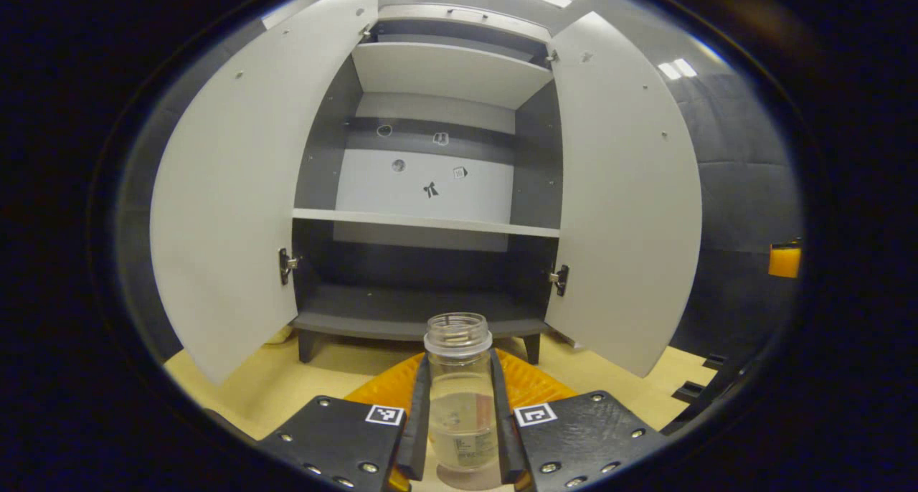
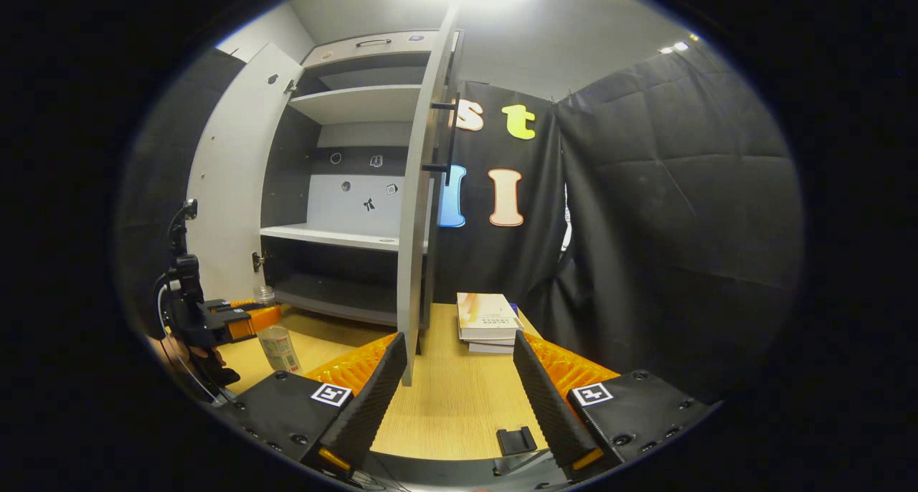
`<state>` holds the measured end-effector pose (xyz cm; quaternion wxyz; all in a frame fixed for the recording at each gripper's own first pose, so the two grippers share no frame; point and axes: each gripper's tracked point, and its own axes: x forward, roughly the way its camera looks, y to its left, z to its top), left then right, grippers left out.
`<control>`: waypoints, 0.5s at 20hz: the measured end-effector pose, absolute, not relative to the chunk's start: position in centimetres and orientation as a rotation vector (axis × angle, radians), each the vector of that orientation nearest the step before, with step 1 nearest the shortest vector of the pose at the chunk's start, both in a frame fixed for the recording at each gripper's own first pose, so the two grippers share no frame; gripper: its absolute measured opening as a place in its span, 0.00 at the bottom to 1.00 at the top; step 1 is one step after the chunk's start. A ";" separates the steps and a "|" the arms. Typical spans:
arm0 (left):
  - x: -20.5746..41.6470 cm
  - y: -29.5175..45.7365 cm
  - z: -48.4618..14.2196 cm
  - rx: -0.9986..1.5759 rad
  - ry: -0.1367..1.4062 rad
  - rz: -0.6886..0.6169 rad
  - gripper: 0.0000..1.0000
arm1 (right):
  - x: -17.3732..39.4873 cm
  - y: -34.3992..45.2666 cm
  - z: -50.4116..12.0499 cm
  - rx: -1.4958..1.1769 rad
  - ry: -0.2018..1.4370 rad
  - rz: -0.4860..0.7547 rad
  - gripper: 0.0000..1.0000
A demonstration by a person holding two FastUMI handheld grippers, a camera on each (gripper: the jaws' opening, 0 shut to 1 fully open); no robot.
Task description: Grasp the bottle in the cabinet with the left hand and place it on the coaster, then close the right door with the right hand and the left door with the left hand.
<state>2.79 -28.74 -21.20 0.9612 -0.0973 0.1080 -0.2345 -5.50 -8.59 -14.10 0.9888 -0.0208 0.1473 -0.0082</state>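
1. The left hand-held gripper point(image 1: 460, 413) points level at the cabinet point(image 1: 430, 219), both fingers pressed on the upright clear bottle point(image 1: 460, 399) over the table point(image 1: 287, 384); its label is unreadable.
2. The right hand-held gripper point(image 2: 459, 391) hangs spread, gripping nothing, facing the right door point(image 2: 419, 212) edge.
3. Both doors stand open.

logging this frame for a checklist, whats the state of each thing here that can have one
bottle: upright, no cap, out of the cabinet, gripped between the left claw's fingers
left claw: shut on the bottle
right claw: open, holding nothing
left door: open
right door: open
cabinet: shelves bare
books: stacked flat, closed, on the table beside the cabinet
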 end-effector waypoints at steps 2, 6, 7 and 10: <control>2.3 -28.8 -22.1 -0.203 0.232 -0.470 0.41 | -5.4 -8.4 -14.2 -0.049 0.300 -0.010 0.96; 1.2 -29.6 -23.0 -0.228 0.225 -0.484 0.41 | -5.2 -8.6 -14.2 -0.054 0.301 -0.012 0.95; 1.0 -29.8 -23.2 -0.222 0.222 -0.488 0.41 | -5.0 -8.6 -14.1 -0.050 0.301 -0.013 0.96; 0.6 -30.3 -23.9 -0.197 0.231 -0.496 0.41 | -4.7 -8.6 -14.2 -0.048 0.302 -0.019 0.96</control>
